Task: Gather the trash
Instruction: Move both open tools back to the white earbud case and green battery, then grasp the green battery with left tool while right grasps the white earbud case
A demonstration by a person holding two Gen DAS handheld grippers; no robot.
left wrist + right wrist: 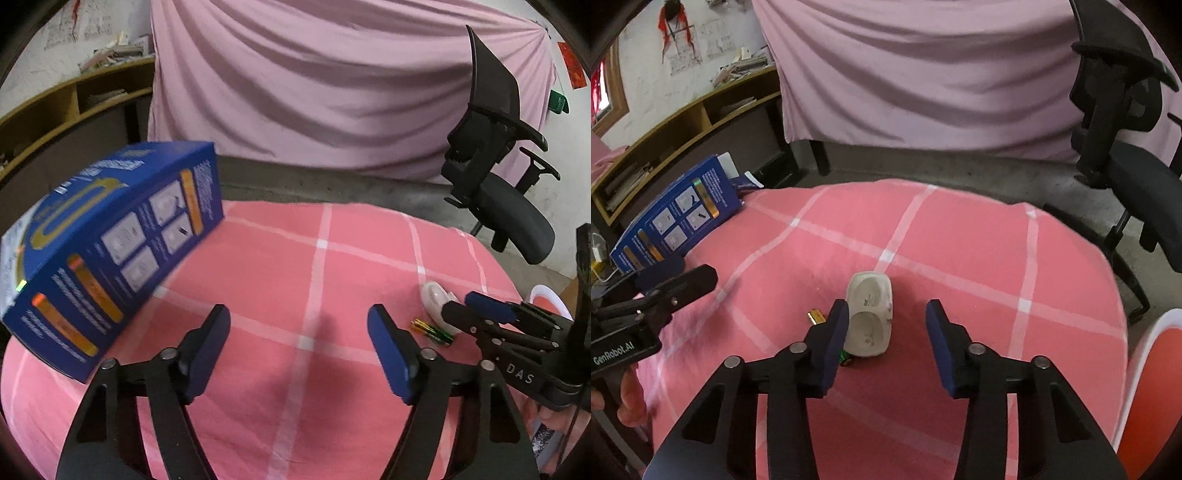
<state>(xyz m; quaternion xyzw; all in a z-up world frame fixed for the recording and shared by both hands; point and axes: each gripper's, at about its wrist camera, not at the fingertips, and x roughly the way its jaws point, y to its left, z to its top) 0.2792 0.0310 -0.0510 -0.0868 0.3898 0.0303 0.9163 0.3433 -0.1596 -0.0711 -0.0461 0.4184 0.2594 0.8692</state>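
A blue cardboard box (110, 251) lies at the left edge of the pink checked table (295, 258); it also shows in the right wrist view (676, 221). A white computer mouse (870, 319) lies upside down, with green-gold batteries (817, 316) beside it; both show in the left wrist view, the mouse (436, 299) and the batteries (432, 331). My left gripper (299, 328) is open and empty over the table's middle, right of the box. My right gripper (886, 325) is open, its jaws around the near end of the mouse.
A black office chair (506, 177) stands beyond the table on the right, also in the right wrist view (1126, 155). A pink sheet (332, 81) hangs behind. A wooden shelf (683, 122) stands at the left. A white and red bin (1152, 387) sits at the right.
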